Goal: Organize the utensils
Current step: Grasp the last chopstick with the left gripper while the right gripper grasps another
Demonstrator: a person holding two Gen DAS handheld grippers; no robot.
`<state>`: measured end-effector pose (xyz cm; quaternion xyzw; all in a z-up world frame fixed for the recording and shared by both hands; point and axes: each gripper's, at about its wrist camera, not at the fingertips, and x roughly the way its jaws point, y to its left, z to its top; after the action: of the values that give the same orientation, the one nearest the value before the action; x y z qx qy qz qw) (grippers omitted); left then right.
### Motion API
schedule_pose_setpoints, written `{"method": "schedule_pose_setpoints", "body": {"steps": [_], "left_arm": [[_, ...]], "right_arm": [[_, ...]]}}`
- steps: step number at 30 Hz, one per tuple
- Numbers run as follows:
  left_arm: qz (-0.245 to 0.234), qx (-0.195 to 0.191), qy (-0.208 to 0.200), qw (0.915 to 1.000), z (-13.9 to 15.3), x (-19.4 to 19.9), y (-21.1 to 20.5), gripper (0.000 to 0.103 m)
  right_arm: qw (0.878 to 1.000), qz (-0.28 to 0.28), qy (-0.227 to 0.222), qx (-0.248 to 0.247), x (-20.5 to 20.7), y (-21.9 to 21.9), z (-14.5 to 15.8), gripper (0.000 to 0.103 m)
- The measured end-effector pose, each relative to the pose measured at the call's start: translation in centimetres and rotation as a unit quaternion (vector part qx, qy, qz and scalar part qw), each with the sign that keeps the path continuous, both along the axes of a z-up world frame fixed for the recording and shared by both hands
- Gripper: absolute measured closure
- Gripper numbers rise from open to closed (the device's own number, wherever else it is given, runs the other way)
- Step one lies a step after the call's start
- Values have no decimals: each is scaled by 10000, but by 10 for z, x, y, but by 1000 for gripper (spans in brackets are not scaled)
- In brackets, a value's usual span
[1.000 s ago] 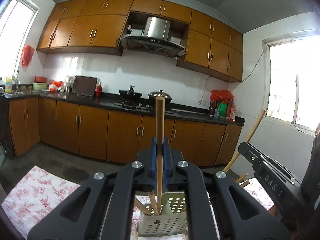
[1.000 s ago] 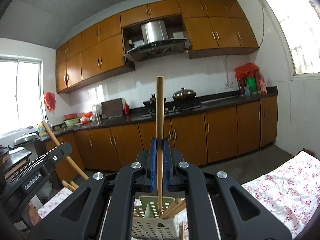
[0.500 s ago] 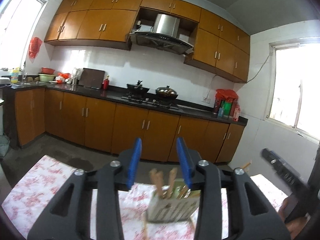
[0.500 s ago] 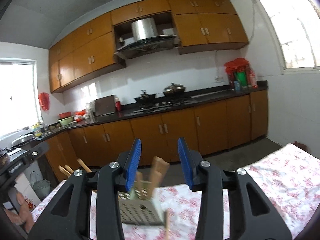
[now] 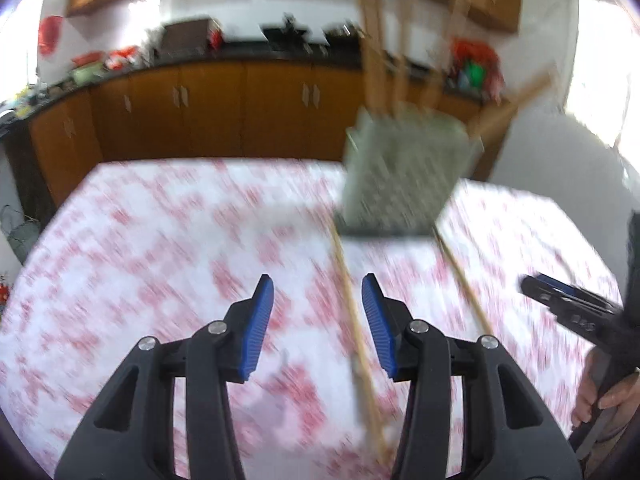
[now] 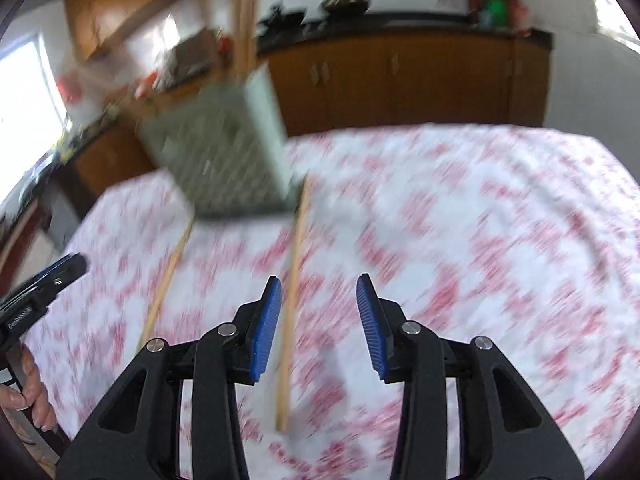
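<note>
A pale perforated utensil holder (image 5: pixel 400 176) (image 6: pixel 224 160) stands on the flowered tablecloth (image 5: pixel 160 260), with several wooden chopsticks upright in it. Two more chopsticks lie on the cloth in front of it. One chopstick (image 5: pixel 354 320) runs under my left gripper (image 5: pixel 317 280), close to its right pad; the jaws are opening and touch nothing. The other chopstick (image 6: pixel 292 300) shows in the gap of my right gripper (image 6: pixel 318 280), near its left pad; those jaws are closing, pads clear of it. Both views are motion-blurred.
Each view also shows the other hand's chopstick (image 5: pixel 464 284) (image 6: pixel 164 280) off to the side. A person's hand (image 5: pixel 600 396) holds the right gripper at the frame edge. Brown kitchen cabinets (image 5: pixel 240 112) stand beyond the table's far edge.
A second ago each gripper was shut on a chopstick above the holder. Both let go into it, then dropped and tipped down toward the chopsticks lying on the cloth.
</note>
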<state>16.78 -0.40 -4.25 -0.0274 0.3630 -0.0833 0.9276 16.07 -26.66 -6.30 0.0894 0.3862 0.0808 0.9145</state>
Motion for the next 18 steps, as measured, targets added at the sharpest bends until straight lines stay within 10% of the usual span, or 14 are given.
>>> {"method": "schedule_pose_setpoints", "body": {"steps": [10, 18], "left_arm": [[-289, 224, 696, 9969, -47, -7, -34, 68], [-171, 317, 833, 9959, -56, 1, -33, 94]], "right_arm": [[9977, 227, 330, -547, -3, 22, -38, 95], [9978, 85, 267, -605, -5, 11, -37, 96]]}}
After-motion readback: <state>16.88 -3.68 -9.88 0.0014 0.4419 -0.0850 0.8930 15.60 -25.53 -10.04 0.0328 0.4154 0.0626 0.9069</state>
